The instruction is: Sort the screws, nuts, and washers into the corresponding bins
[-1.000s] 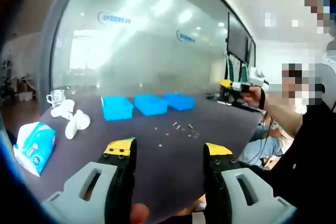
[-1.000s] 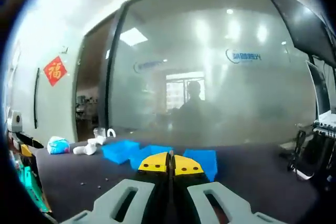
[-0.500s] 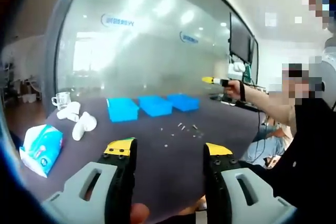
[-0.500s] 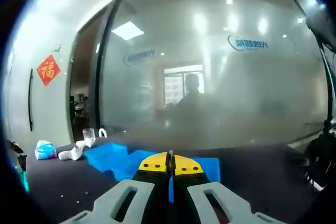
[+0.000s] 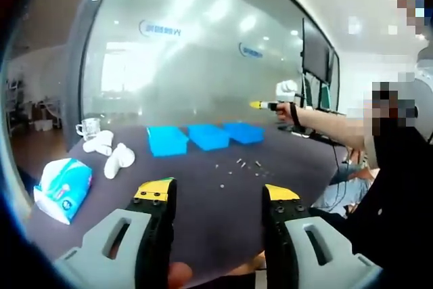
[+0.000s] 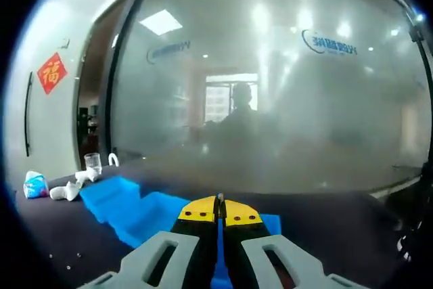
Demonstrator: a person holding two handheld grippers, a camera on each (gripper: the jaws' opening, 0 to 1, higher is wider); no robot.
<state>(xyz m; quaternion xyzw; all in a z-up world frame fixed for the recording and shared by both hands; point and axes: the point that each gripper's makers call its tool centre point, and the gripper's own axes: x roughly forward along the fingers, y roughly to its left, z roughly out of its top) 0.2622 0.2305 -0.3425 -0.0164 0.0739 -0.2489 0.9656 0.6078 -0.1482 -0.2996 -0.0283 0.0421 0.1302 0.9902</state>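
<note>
Three blue bins [image 5: 167, 140] [image 5: 208, 136] [image 5: 243, 132] stand in a row at the far side of the dark table [image 5: 203, 201]. Small screws, nuts and washers [image 5: 238, 165] lie scattered in front of them. My left gripper [image 5: 218, 193] is open with nothing between its yellow-tipped fingers, well short of the hardware. My right gripper [image 5: 260, 105] is held in the air by a hand, above and beyond the bins. In the right gripper view my right gripper [image 6: 218, 210] is shut with nothing seen in it, over the blue bins [image 6: 111, 197] [image 6: 159, 211]. A few small parts [image 6: 67, 262] lie at lower left.
A tissue pack [image 5: 62, 187], white objects [image 5: 118, 160] and a glass mug [image 5: 88, 126] sit at the table's left end. A frosted glass wall [image 6: 270, 99] stands behind the table. A person [image 5: 399, 187] is at the right.
The right gripper has risen and moved towards the bins, staying shut; the bins look nearer in its view. The left gripper's view has shifted slightly; its jaws remain open.
</note>
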